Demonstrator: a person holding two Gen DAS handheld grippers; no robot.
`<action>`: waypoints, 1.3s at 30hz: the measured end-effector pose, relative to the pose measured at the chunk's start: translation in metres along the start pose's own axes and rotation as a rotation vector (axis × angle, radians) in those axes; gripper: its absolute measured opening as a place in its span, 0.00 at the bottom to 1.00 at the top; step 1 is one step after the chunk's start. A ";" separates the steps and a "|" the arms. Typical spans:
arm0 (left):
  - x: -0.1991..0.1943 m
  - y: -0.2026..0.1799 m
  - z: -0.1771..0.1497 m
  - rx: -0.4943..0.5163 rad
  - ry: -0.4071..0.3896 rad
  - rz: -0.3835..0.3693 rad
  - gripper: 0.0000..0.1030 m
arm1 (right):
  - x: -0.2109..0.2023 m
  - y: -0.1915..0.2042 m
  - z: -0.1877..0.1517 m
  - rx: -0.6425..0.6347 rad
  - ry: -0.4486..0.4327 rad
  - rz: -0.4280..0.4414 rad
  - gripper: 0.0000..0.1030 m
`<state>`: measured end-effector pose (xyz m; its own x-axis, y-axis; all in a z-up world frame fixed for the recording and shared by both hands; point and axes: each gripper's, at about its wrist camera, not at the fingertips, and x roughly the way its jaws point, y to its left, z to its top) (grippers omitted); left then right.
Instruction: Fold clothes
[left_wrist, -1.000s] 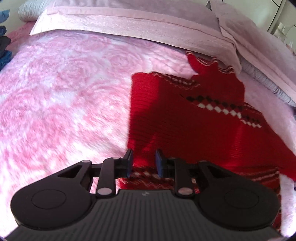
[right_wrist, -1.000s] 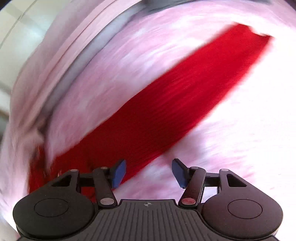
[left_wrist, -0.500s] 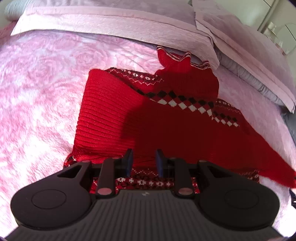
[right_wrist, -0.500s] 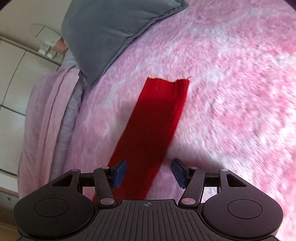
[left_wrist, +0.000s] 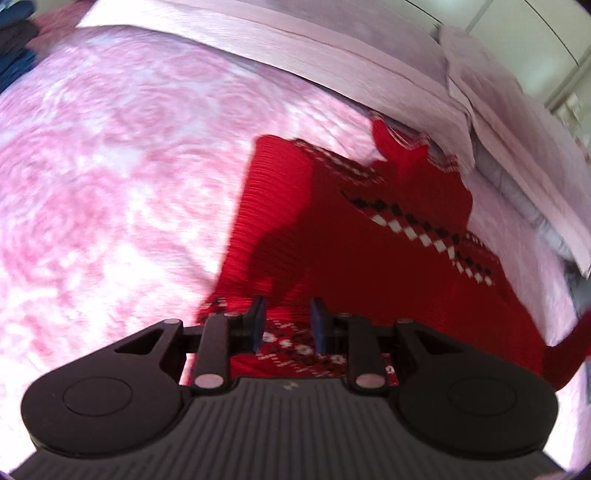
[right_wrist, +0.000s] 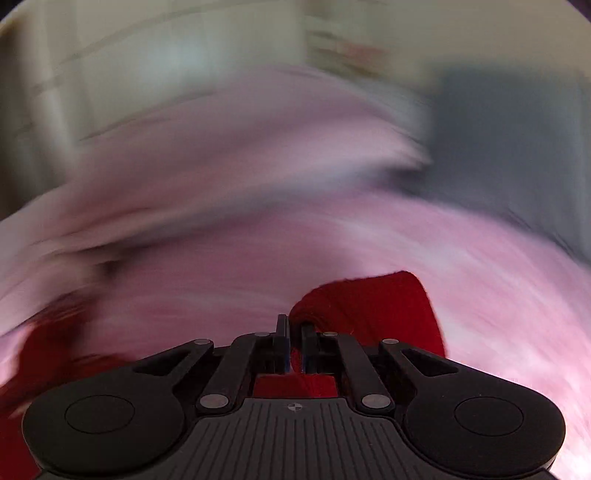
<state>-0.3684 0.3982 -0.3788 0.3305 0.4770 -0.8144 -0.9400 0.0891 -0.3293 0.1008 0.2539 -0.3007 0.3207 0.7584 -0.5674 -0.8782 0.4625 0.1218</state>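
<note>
Since half a second ago, the right gripper (right_wrist: 293, 343) is pinching the sleeve (right_wrist: 373, 310) it was hovering over and lifting it off the bed (left_wrist: 110, 166); judging by this, a sleeve fold is beginning. Angled downward, the left gripper (left_wrist: 288, 325) is keeping its jaws slightly apart, empty, above the red sweater (left_wrist: 351, 240), which is lying flat on the bed.

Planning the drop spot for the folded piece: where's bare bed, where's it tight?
Bare pink blanket left of the red sweater, running up to the pillows. Tight on the sweater's right, against the pillows and bedding edge. Dark clothes at far left.
</note>
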 end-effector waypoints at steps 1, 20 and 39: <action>-0.004 0.007 0.001 -0.021 -0.003 -0.004 0.20 | -0.011 0.039 -0.002 -0.092 -0.015 0.071 0.03; 0.029 0.006 0.002 -0.156 0.066 -0.194 0.39 | -0.040 0.164 -0.155 -0.599 0.426 0.197 0.45; -0.009 -0.048 0.058 0.361 -0.137 -0.056 0.01 | -0.027 0.109 -0.140 -0.381 0.483 0.192 0.45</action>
<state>-0.3307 0.4401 -0.3284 0.3905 0.5730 -0.7206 -0.8983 0.4083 -0.1622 -0.0534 0.2196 -0.3860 0.0271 0.4783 -0.8778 -0.9970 0.0762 0.0108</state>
